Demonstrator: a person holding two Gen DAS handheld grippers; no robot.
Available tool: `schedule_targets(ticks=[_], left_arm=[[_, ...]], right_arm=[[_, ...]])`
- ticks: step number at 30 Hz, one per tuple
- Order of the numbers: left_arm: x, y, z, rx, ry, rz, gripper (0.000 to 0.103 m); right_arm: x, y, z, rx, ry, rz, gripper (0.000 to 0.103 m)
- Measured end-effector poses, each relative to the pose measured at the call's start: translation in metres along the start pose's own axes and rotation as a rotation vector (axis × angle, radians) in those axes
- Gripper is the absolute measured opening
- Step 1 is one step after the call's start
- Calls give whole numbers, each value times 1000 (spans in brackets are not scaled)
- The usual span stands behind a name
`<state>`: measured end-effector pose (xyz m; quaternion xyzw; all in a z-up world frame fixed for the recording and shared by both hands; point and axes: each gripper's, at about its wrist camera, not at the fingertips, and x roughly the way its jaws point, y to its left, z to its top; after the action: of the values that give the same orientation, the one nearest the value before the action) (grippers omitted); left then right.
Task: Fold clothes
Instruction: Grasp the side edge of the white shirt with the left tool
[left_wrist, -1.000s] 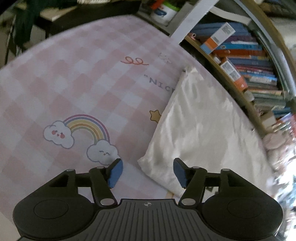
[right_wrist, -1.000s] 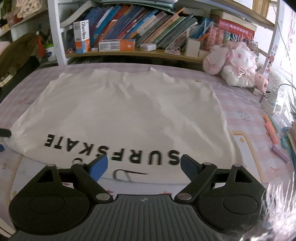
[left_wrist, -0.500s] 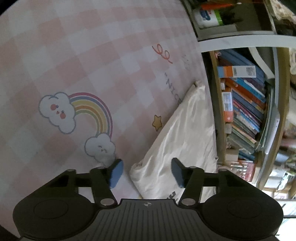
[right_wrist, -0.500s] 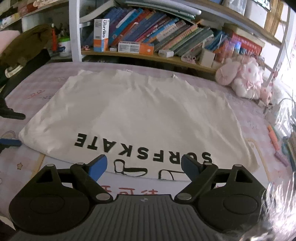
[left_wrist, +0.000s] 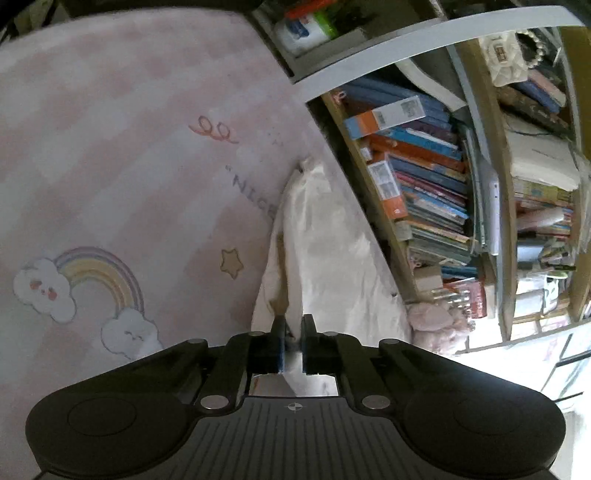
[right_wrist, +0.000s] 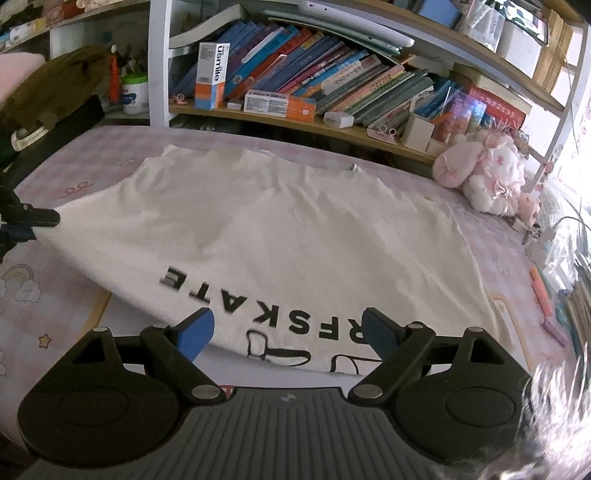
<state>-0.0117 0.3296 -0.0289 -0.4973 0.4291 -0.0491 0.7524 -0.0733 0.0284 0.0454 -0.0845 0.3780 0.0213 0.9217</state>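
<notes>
T-shirt (right_wrist: 280, 229) flat on bed (right_wrist: 491, 236), bookshelf (right_wrist: 295, 122) behind.
Plush toy (right_wrist: 484, 177) at shirt's far right; left hand-held gripper (left_wrist: 292, 334) at its left corner, right hand-held gripper (right_wrist: 286, 334) over near edge.

Left gripper (left_wrist: 293, 341) just closed on white shirt (left_wrist: 325, 266) corner (now lifted)

Soft matt cream cloth, lightly creased: T-shirt (right_wrist: 280, 229) ahead of right hand-held gripper (right_wrist: 284, 334). Matt black plastic body, smooth blue pads (right_wrist: 194, 332). Matt printed pink checked cotton: bed sheet (left_wrist: 122, 155). Fluffy pink plush toy (right_wrist: 484, 177), front right. Glossy paper book spines (right_wrist: 332, 81) beyond.
</notes>
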Motion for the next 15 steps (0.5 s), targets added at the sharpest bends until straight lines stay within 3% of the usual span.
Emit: schedule_targets(ticks=[2,4,15], left_arm=[[14,21,2,-109,70,72,7],[18,35,2,-189,92,55,12],[25,44,7,-233,110,-13,24]], right_arm=[[1,0,1,-6,1,-5,86],[1,1,3,-14,1,-8,86],[11,12,8,-77,26,23,86]])
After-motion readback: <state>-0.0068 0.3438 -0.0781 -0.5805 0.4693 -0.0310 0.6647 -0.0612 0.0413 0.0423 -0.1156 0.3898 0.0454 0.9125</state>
